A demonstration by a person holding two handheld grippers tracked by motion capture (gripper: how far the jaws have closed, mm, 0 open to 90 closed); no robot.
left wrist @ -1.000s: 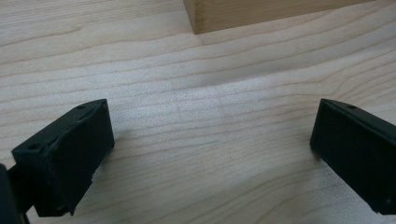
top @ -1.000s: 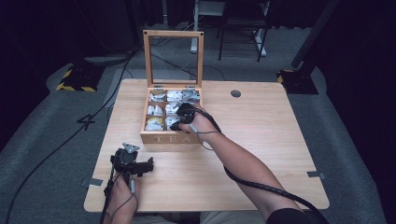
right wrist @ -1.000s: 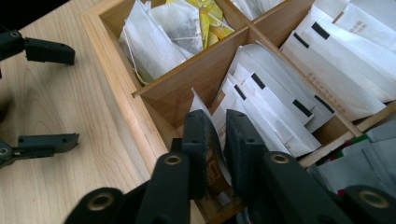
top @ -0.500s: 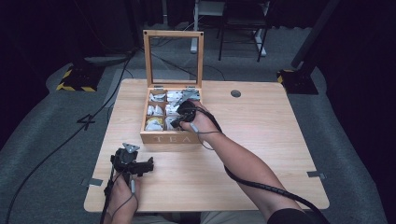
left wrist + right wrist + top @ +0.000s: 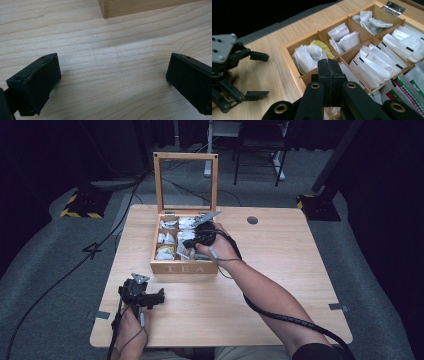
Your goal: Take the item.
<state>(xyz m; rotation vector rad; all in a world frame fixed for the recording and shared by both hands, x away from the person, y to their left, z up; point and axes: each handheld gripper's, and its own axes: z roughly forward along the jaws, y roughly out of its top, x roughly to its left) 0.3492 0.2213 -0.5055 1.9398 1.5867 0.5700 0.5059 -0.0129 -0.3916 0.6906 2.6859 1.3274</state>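
High view: the right claw (image 5: 196,241) hangs over the front-right compartments of the open wooden tea box with "TEA" on its front wall (image 5: 184,268), which sits mid-worktop. The left claw (image 5: 148,296) rests on the pale wooden worktop (image 5: 280,280), well apart from the box, toward the near-left edge, so the right hand is far nearer the sachets.

Left gripper view: its jaws stand wide apart, released, over bare wood; the box corner (image 5: 130,7) lies ahead.

Right gripper view: the jaws are clenched tight. Whether a white paper tea sachet (image 5: 372,65) is pinched between them I cannot tell. The sachets lie directly below and ahead, their long axes slanting from near left to far right.
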